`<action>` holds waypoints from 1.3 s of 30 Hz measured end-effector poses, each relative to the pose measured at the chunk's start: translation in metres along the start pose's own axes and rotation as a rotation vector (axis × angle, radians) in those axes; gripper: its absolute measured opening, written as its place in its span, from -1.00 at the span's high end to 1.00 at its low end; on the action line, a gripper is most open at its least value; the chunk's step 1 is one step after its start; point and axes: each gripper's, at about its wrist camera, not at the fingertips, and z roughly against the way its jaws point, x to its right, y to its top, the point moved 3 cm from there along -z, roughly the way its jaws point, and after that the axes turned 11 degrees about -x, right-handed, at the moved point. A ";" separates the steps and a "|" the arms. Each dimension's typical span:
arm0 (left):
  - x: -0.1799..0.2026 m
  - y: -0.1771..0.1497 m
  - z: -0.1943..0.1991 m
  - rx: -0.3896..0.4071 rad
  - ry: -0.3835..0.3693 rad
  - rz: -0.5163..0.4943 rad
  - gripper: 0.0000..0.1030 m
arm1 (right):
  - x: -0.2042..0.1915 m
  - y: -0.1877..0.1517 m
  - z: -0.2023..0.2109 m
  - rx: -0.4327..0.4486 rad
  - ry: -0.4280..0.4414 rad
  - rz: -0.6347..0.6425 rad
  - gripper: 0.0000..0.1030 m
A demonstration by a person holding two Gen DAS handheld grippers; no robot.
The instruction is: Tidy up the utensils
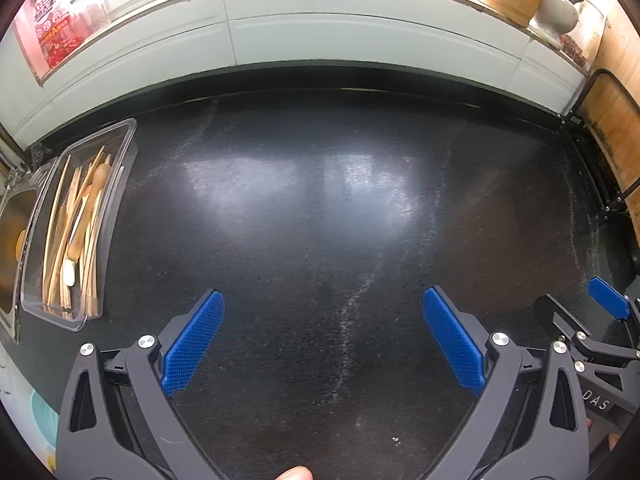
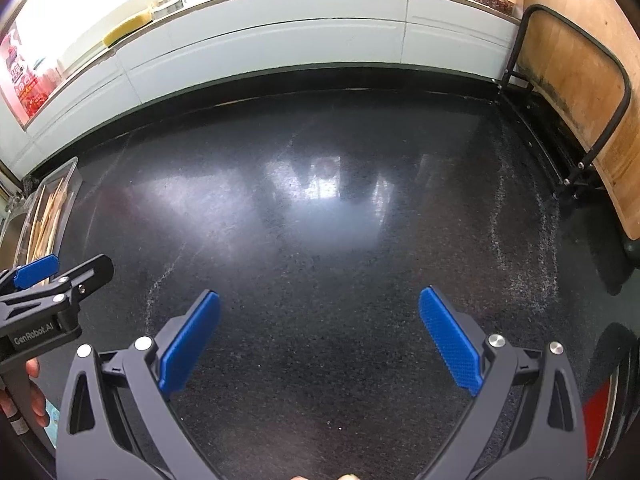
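A clear plastic box (image 1: 120, 148) at the far left of the black counter holds several wooden chopsticks and spoons (image 1: 80, 232). The box also shows at the left edge of the right wrist view (image 2: 60, 184). My left gripper (image 1: 322, 338) is open and empty, low over the counter to the right of the box. My right gripper (image 2: 318, 340) is open and empty over the counter's middle. Each gripper shows at the edge of the other's view: the right one (image 1: 608, 300) and the left one (image 2: 36, 272).
A white tiled wall ledge (image 1: 320, 28) runs along the back of the black counter (image 1: 320, 208). A wooden cutting board in a black wire rack (image 2: 576, 80) stands at the right. A metal sink (image 1: 12, 240) lies left of the box.
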 end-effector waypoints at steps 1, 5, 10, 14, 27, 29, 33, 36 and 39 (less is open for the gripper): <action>-0.002 0.000 0.000 -0.001 0.001 0.002 -0.88 | -0.002 0.000 0.000 -0.001 0.002 0.003 -0.87; -0.007 0.000 -0.001 0.000 0.009 0.006 -0.88 | -0.005 0.002 -0.002 -0.005 0.005 0.011 -0.87; -0.008 0.002 -0.002 -0.001 0.012 0.004 -0.88 | -0.005 0.004 -0.002 -0.005 0.000 0.002 -0.87; -0.008 0.002 -0.004 -0.004 0.014 0.003 -0.88 | -0.001 0.004 -0.003 -0.006 -0.005 -0.008 -0.87; -0.007 -0.006 -0.023 -0.043 0.005 0.001 -0.88 | 0.014 -0.011 -0.011 -0.040 -0.029 -0.025 -0.87; -0.005 -0.007 -0.023 -0.042 0.005 -0.001 -0.88 | 0.017 -0.014 -0.012 -0.042 -0.029 -0.036 -0.87; -0.002 -0.009 -0.024 -0.045 0.008 -0.007 -0.88 | 0.019 -0.016 -0.011 -0.041 -0.032 -0.039 -0.87; -0.001 -0.011 -0.023 -0.046 0.009 -0.012 -0.88 | 0.020 -0.017 -0.011 -0.042 -0.032 -0.039 -0.87; -0.002 -0.012 -0.021 -0.042 0.011 -0.011 -0.88 | 0.019 -0.016 -0.009 -0.038 -0.032 -0.037 -0.87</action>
